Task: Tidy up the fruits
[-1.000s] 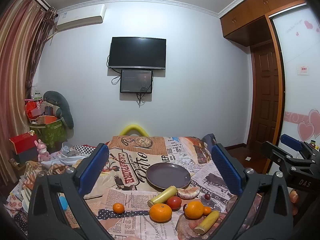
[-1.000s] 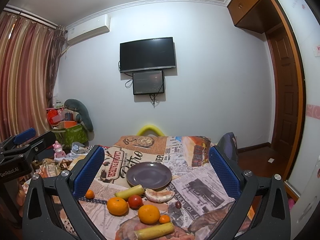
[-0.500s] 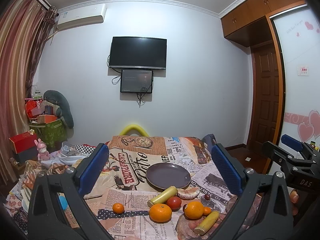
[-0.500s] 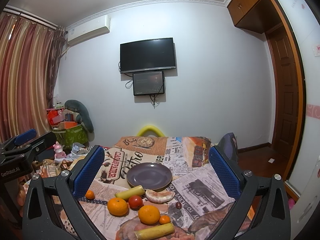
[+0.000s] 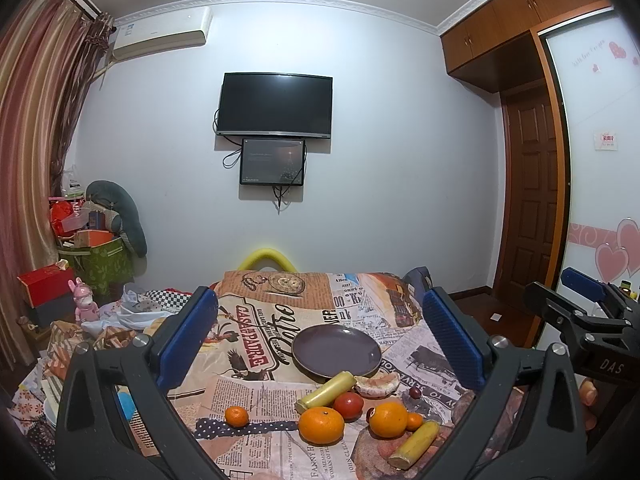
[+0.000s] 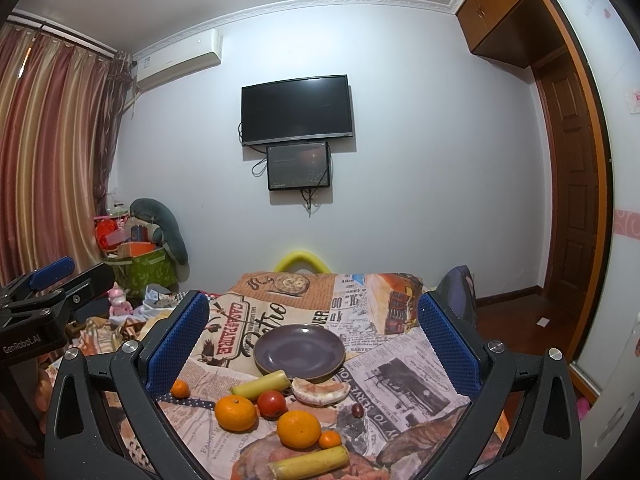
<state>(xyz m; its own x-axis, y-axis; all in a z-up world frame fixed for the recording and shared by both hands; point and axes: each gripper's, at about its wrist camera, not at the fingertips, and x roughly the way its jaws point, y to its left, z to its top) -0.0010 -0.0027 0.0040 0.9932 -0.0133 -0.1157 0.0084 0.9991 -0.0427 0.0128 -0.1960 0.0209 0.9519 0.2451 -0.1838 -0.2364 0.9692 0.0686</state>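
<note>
Newsprint-patterned cloth covers the table, fruits clustered near its front edge before the empty purple plate [image 5: 336, 350]; nothing has moved lately, both left gripper [image 5: 320, 336] and right gripper [image 6: 312, 340] still spread wide, holding nothing.

Left wrist camera: sitting behind the left tongs [image 5: 320, 340], looking forward and slightly down over the worktop [image 5: 256, 392] toward the far wall television [image 5: 275, 105]. Right wrist camera: riding behind the right tongs [image 6: 313, 344], facing the same way from just rightward. Both are sharing the purple plate [image 5: 336, 350], fruit cluster and wall; each is catching the other's tongs at its edge.
</note>
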